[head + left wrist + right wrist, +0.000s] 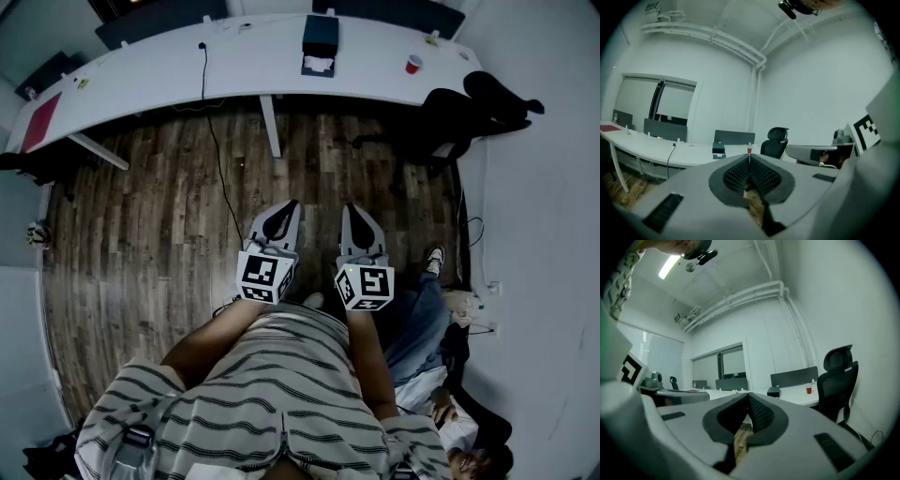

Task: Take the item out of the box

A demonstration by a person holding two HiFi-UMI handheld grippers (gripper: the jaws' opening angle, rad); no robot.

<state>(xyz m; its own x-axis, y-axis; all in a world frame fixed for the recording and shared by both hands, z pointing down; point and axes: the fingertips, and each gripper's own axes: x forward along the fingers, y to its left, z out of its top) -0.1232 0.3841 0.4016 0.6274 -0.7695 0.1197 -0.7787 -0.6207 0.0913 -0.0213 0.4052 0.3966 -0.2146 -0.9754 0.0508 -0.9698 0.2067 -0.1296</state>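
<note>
1. Head view: the left gripper and the right gripper are side by side over the wooden floor, in front of a striped shirt. Both point at the long white desk. Each cube has only black-and-white square marks, no words. The dark box stands on the desk, well apart from both grippers, and something white shows at its near end. A red cup stands to the right of it, and a black chair is near that end of the desk. A cable hangs from the desk to the floor.
2. Left gripper view: the jaws are pressed together at the tips with nothing between them. Far ahead the box and the cup are on the desk.
3. Right gripper view: the jaws meet at the tips and pinch nothing. The box and the cup are far away on the desk. No label on the box can be read.
</note>
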